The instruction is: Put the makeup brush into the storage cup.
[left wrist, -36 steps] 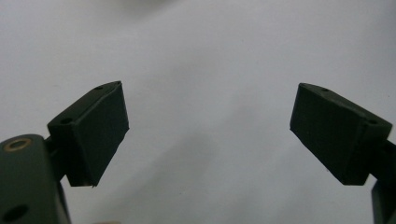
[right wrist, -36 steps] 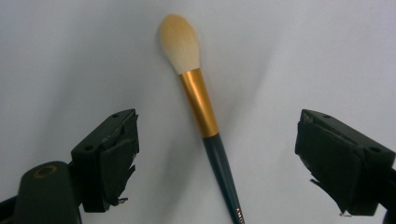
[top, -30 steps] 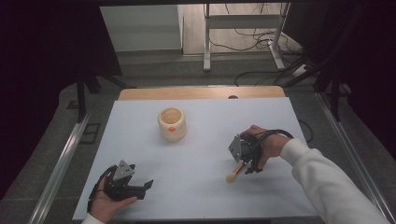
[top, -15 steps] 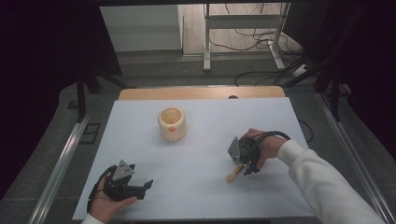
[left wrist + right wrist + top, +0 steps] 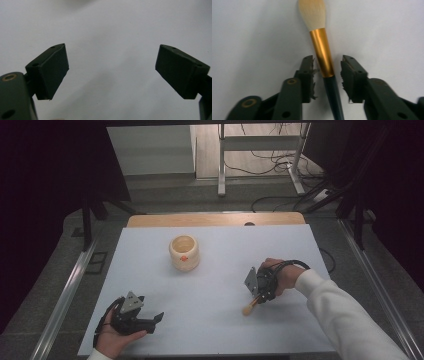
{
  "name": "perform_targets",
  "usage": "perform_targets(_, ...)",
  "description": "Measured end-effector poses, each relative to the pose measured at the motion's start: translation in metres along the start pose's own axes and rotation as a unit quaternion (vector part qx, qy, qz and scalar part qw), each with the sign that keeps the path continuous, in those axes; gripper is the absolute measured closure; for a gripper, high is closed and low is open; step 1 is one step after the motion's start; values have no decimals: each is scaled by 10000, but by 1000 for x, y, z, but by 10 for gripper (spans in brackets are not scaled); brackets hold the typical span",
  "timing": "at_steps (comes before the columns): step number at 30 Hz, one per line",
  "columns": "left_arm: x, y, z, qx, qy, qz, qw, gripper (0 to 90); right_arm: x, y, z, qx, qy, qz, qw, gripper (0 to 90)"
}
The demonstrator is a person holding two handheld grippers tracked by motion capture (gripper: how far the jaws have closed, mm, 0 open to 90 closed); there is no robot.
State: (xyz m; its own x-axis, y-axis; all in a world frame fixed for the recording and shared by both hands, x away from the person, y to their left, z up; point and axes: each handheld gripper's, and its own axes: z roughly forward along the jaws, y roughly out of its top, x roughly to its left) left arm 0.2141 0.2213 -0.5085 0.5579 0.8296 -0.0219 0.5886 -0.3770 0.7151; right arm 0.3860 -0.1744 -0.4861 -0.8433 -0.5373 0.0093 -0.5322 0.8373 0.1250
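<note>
Closing in over the last second, the right tool (image 5: 327, 72) has brought its jaws in around a makeup brush (image 5: 323, 56) that lies flat on the white bench (image 5: 210, 320), with slim gaps still showing on both sides, so nothing is clamped yet. Its hand has barely shifted. By my judgement the brush is light and stiff along the shaft: a smooth gold metal ferrule (image 5: 322, 50) that may slip, a glossy dark handle (image 5: 334, 97), and soft pale bristles (image 5: 312, 12) that would splay if squeezed. The junction of ferrule and handle looks the best place to grip. Farther up the bench stands a round cream ceramic cup (image 5: 184, 252). The left tool (image 5: 111, 70) rests with jaws wide apart, nothing between them.
</note>
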Motion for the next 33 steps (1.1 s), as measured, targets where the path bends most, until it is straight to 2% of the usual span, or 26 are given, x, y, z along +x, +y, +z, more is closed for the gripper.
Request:
perform_targets(1, 0, 0, 0, 0, 0, 0, 10000, 119, 0, 0, 0, 0, 0, 0, 10000, 668)
perform_targets(3, 0, 0, 0, -2, 1, -2, 10000, 119, -1, -1, -1, -79, -38, -64, 9999, 741)
perform_targets(8, 0, 0, 0, -2, 3, 5, 10000, 119, -1, -2, 4, -44, -3, -105, 9999, 784)
perform_targets(19, 0, 0, -1, -34, 20, 2, 10000, 119, -1, -2, 4, -41, -45, -217, 9997, 793)
perform_targets(32, 0, 0, -1, -44, 23, -2, 10000, 120, 0, -3, -4, -115, -156, -103, 9998, 795)
perform_targets(33, 1, 0, -1, -43, 24, 1, 10000, 119, 1, -4, -9, -123, -242, -55, 9996, 795)
